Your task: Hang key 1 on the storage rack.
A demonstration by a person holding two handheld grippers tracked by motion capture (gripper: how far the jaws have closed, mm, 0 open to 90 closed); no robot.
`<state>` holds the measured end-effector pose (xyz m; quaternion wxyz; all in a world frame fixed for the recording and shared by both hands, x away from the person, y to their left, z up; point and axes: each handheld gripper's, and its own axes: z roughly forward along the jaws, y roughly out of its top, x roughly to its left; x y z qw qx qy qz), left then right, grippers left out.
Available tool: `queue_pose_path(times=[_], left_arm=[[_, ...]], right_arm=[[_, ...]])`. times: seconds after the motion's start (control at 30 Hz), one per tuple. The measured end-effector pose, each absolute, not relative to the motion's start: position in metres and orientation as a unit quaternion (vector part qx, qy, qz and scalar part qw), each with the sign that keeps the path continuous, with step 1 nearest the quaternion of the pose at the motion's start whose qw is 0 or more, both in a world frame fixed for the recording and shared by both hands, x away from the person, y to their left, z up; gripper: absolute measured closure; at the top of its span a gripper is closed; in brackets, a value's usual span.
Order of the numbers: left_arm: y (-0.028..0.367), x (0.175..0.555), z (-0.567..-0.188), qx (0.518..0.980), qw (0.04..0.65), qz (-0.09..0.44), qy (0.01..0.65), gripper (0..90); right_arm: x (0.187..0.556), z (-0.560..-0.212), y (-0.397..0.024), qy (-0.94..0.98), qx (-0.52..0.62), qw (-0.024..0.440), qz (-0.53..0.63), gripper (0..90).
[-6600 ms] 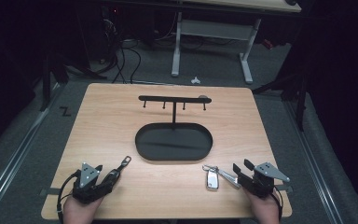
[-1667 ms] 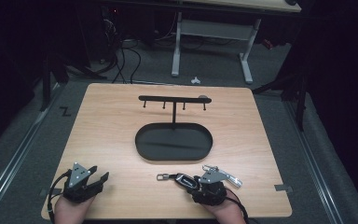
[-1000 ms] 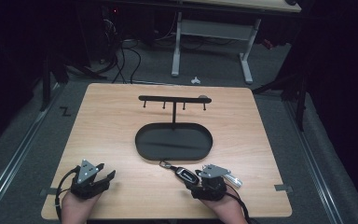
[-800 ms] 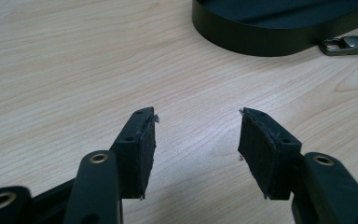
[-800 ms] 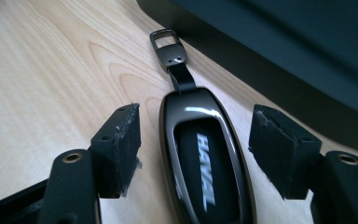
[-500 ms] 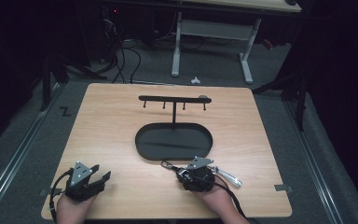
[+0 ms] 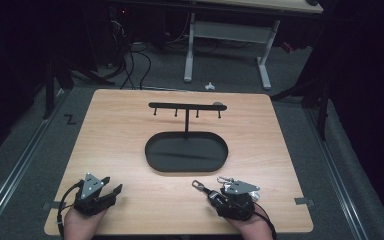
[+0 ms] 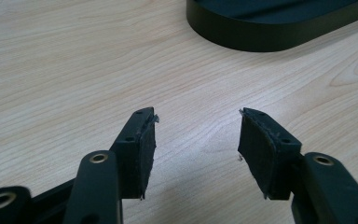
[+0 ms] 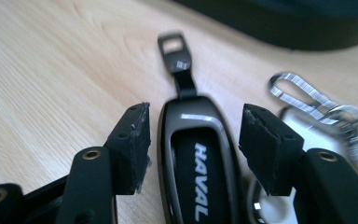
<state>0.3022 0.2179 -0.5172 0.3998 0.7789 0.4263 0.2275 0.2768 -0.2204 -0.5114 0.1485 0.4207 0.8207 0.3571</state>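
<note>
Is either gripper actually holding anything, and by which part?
Nothing is held. The key fob lies between the right gripper's open jaws, unclamped; the left gripper is open over bare table.

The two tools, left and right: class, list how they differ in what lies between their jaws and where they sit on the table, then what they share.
1. The left tool has bare table between its jaws; the right tool straddles a black key fob, pads not pressing.
2. The left tool sits near the table's front left corner; the right tool sits front right, beside a silver clip.
Shared: both are open, with black jaws.
</note>
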Motion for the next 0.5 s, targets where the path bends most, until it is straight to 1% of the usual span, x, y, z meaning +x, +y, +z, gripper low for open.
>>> queue_pose_path(times=[0.2,0.33,0.5], left_arm=[[0.218,0.302,-0.518,0.779,0.400,0.226,0.426,46.3],[0.219,0.301,-0.517,0.778,0.402,0.226,0.426,46.3],[0.218,0.301,-0.518,0.780,0.403,0.224,0.424,46.4]], right_arm=[[0.287,-0.497,-0.237,0.822,0.432,0.164,0.333,45.4],[0.296,-0.493,-0.247,0.829,0.447,0.151,0.300,47.2],[0.306,-0.482,-0.259,0.839,0.469,0.136,0.240,53.2]])
